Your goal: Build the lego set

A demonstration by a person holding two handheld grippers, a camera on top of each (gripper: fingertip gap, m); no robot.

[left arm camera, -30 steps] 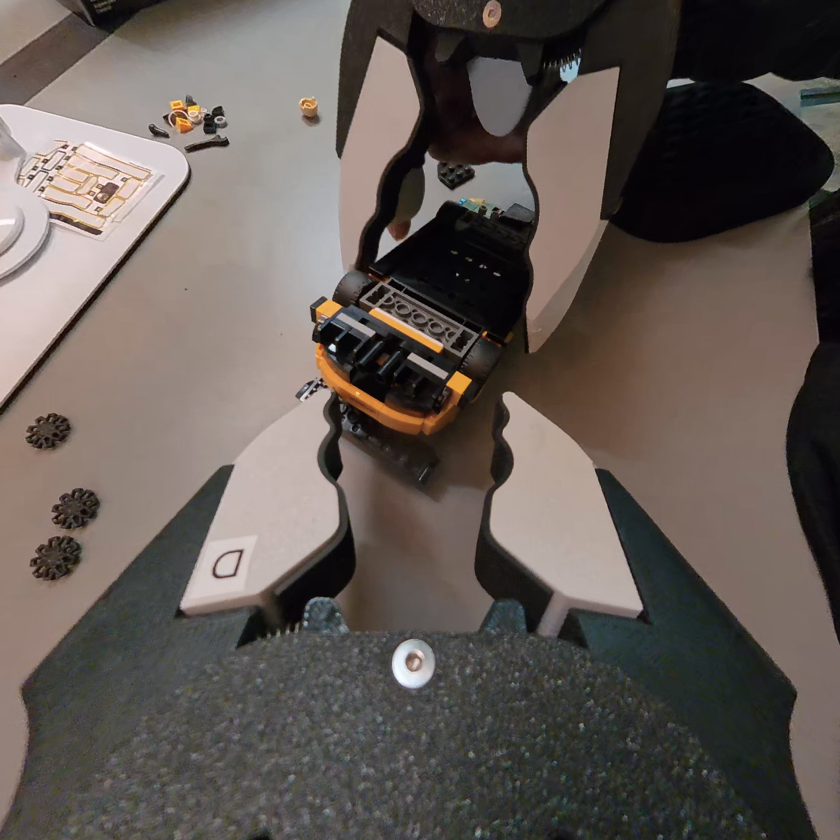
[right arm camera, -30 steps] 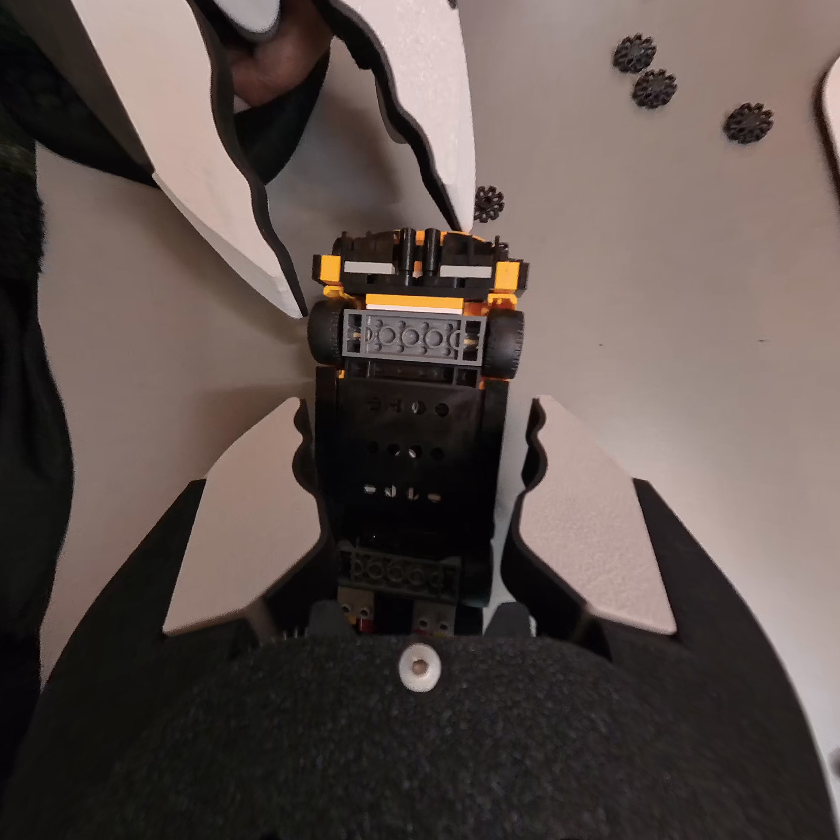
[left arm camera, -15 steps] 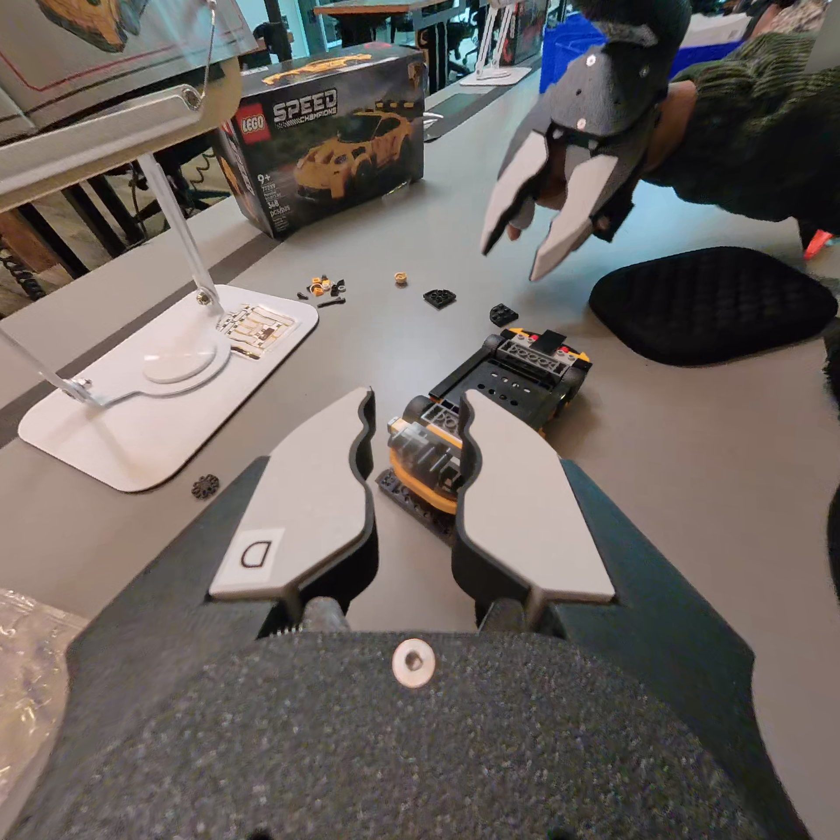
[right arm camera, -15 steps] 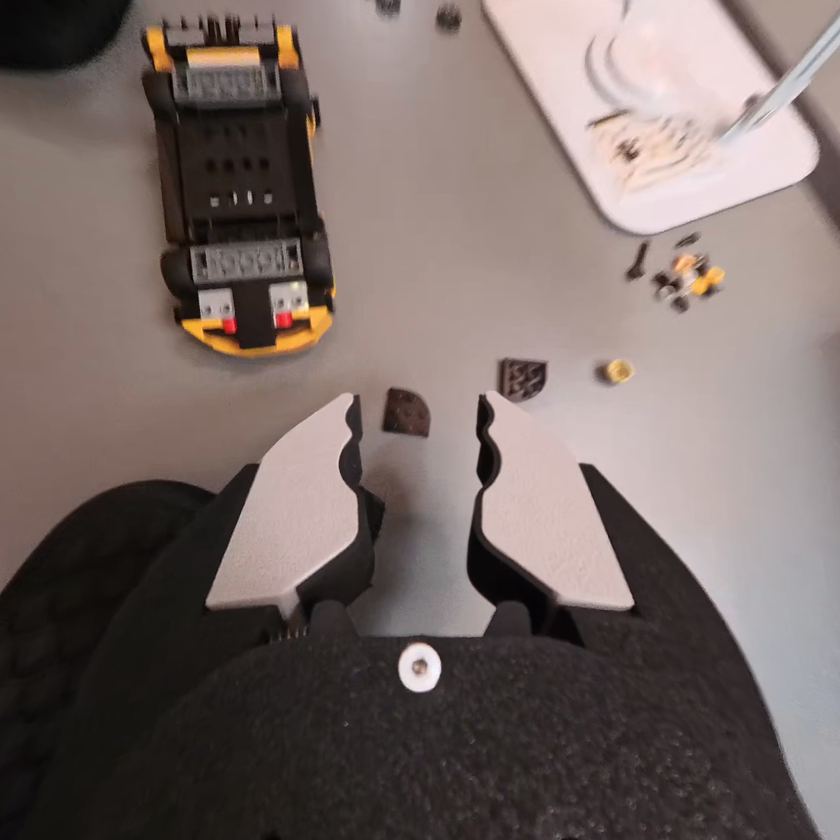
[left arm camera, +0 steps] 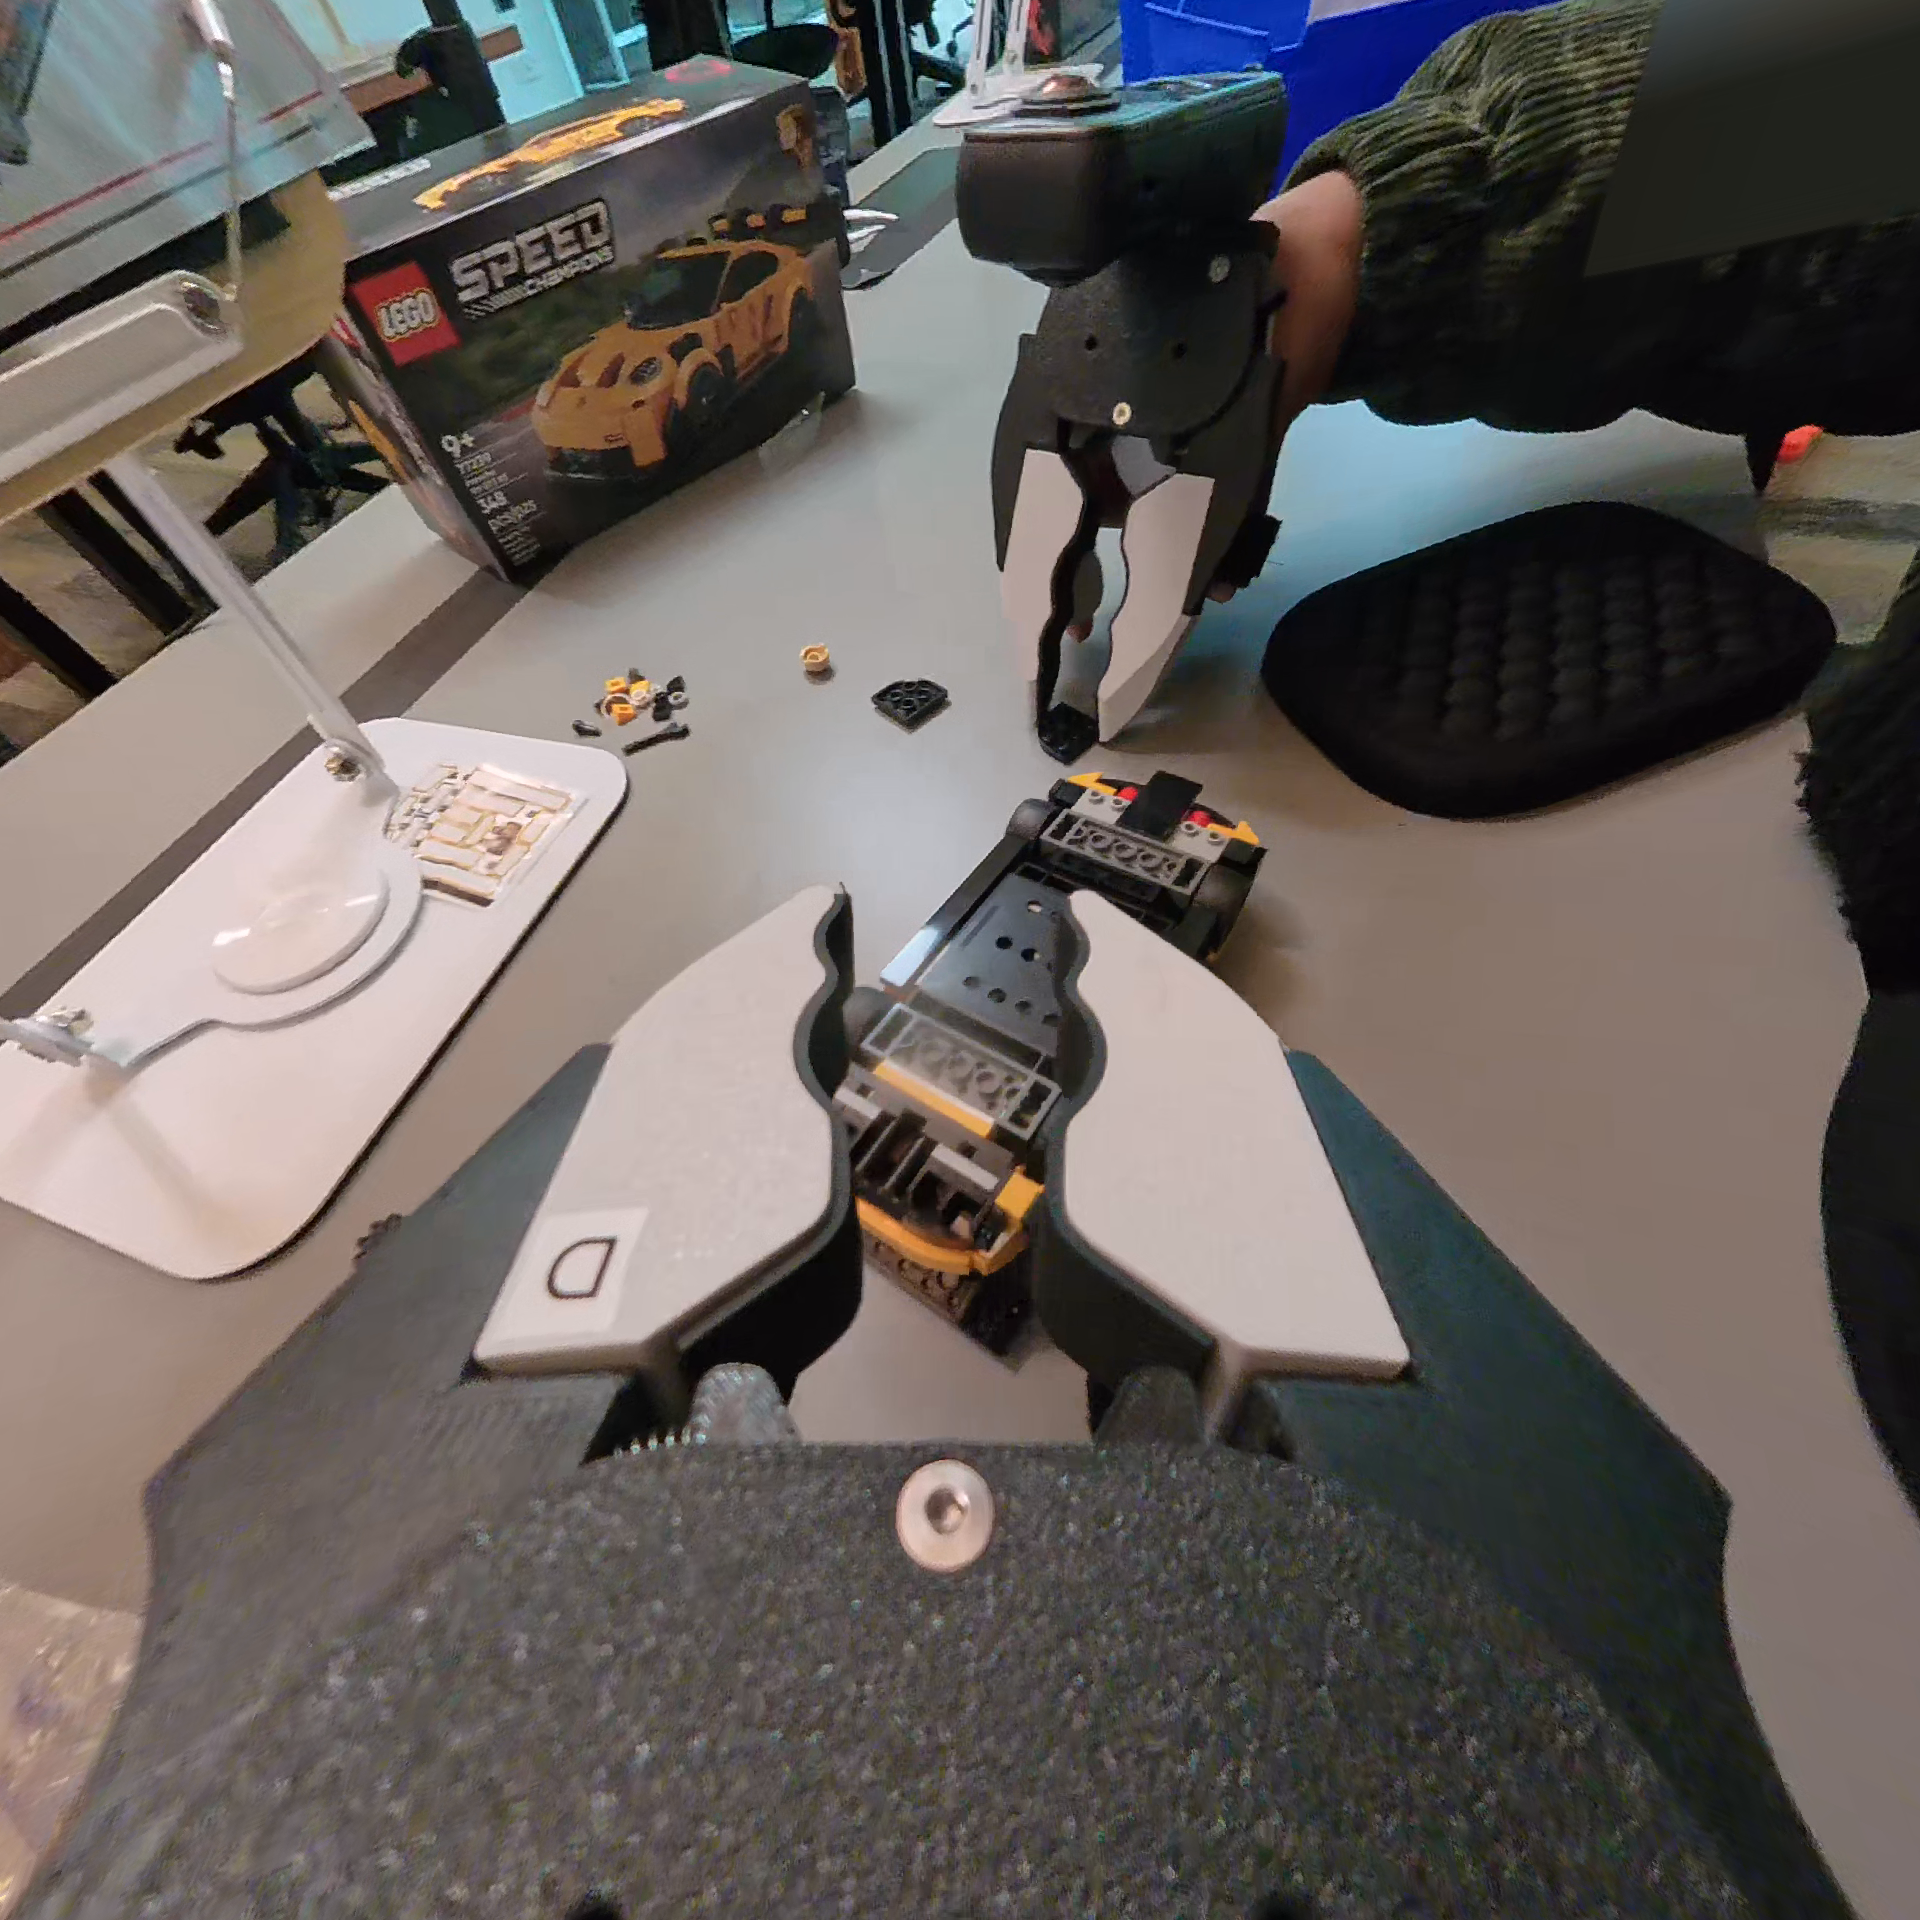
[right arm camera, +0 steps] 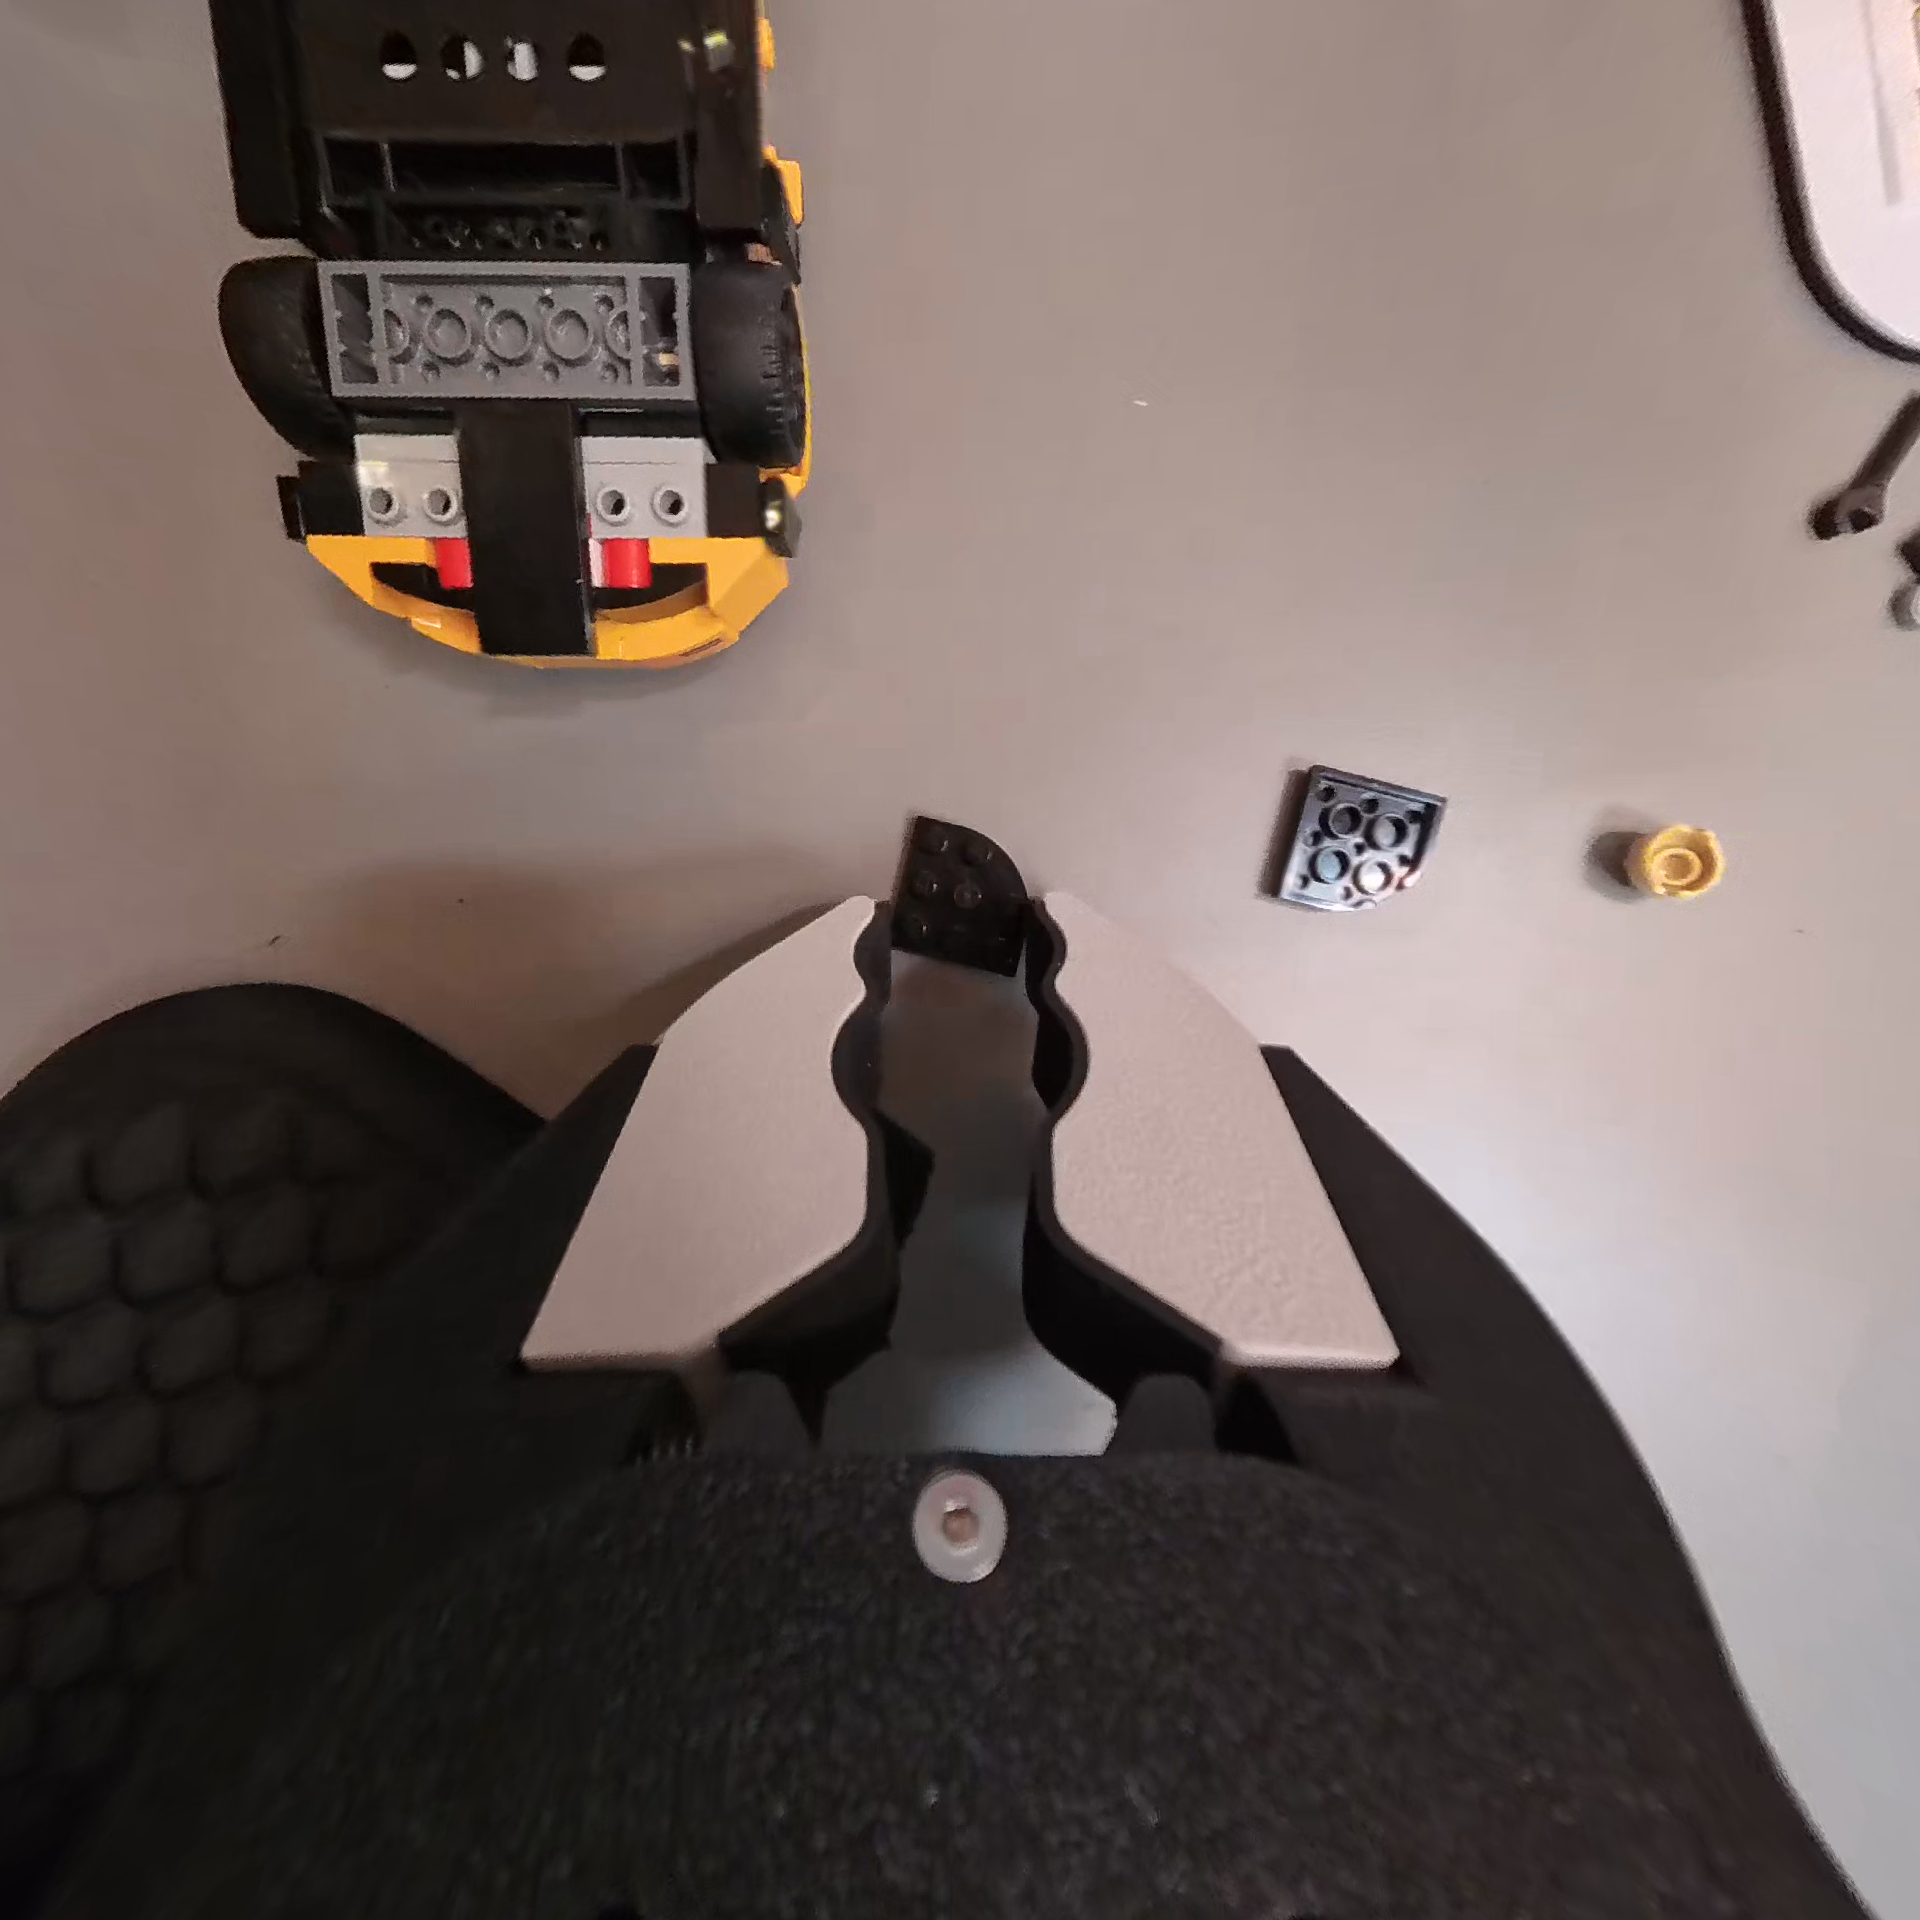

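The yellow and black lego car (left arm camera: 1023,935) lies upside down on the grey table, and it also shows in the right wrist view (right arm camera: 509,343). My left gripper (left arm camera: 956,930) is closed around the car's near end, with its fingers against the sides. My right gripper (right arm camera: 958,920) stands tip-down on the table beyond the car and is shut on a small black quarter-round plate (right arm camera: 961,914). The left wrist view also shows this gripper (left arm camera: 1070,717) and the plate (left arm camera: 1065,732).
A second black rounded plate (right arm camera: 1356,840) and a yellow round piece (right arm camera: 1673,860) lie right of the held plate. A pile of small parts (left arm camera: 639,701), a white stand base (left arm camera: 260,1039), the set's box (left arm camera: 613,343) and a black pad (left arm camera: 1538,655) surround the work area. There is about 20 cm between the tips of the two grippers.
My right gripper let go of the car, moved off to the loose black plate and closed on it. My left gripper narrowed around the car's near end.
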